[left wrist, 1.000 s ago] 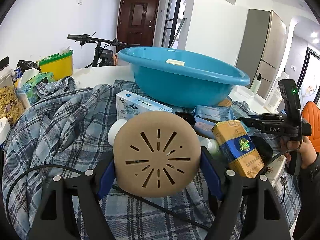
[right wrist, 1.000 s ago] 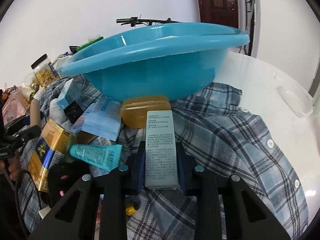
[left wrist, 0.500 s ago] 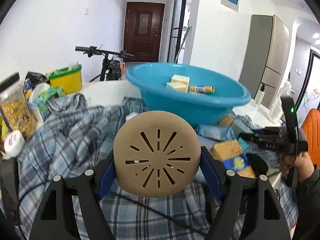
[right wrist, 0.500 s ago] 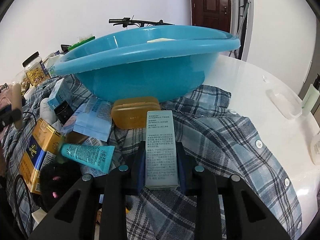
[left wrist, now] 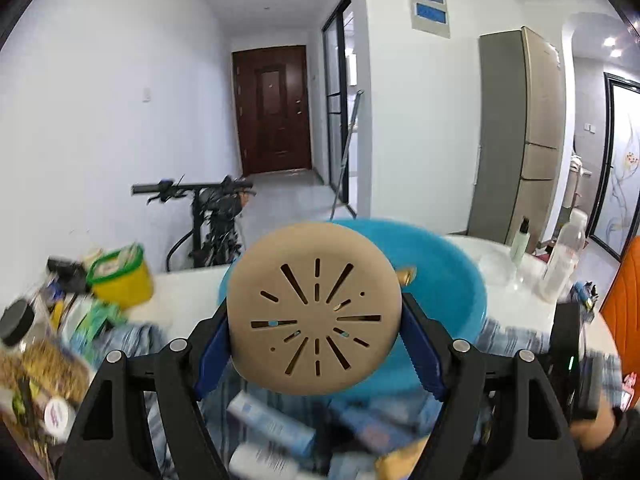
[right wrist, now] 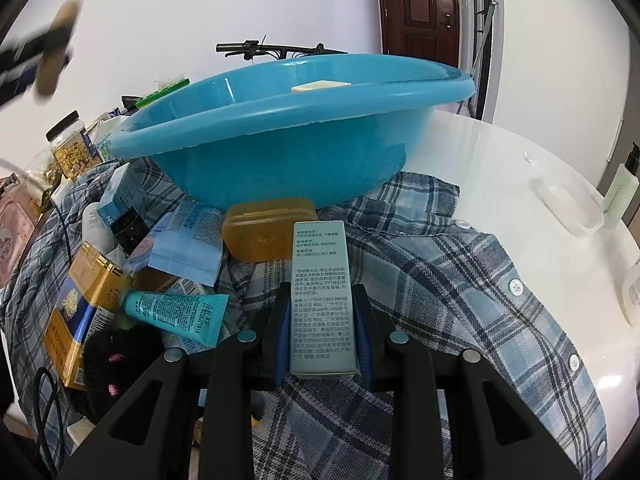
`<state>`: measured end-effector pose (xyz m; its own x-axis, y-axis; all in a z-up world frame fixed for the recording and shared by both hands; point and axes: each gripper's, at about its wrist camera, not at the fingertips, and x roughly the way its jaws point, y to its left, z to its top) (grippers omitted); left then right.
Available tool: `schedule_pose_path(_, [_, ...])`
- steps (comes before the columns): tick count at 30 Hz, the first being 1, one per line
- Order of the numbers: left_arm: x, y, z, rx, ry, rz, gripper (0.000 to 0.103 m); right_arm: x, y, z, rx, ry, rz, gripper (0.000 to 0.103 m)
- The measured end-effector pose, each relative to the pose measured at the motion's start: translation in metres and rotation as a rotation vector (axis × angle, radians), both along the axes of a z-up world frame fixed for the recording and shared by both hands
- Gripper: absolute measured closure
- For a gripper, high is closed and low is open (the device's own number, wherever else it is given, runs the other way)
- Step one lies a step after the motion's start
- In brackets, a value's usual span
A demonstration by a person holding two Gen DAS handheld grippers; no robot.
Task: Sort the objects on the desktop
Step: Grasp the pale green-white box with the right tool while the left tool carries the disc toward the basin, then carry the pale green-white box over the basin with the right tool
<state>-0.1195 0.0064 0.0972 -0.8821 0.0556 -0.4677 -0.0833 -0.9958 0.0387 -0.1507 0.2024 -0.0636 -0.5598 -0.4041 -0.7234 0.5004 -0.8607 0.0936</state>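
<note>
Left wrist view, your left gripper clamps the tan disc before the basin, your right gripper pinches the box.

White walls enclose a hallway ending at a dark brown panelled door. A black bicycle leans by the left wall. A black-framed glass partition and a tall beige-grey refrigerator stand right. Recessed ceiling spotlights glow.
</note>
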Motion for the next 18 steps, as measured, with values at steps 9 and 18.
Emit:
schedule_pose_path(9, [-0.051, 0.024, 0.021, -0.038, 0.050, -0.027, 0.024, 0.000, 0.002, 0.000, -0.004, -0.001, -0.012, 0.076])
schedule_pose_path(18, [-0.093, -0.004, -0.012, 0.003, -0.033, 0.025, 0.024, -0.001, 0.000, -0.002, 0.026, -0.001, -0.028, 0.076])
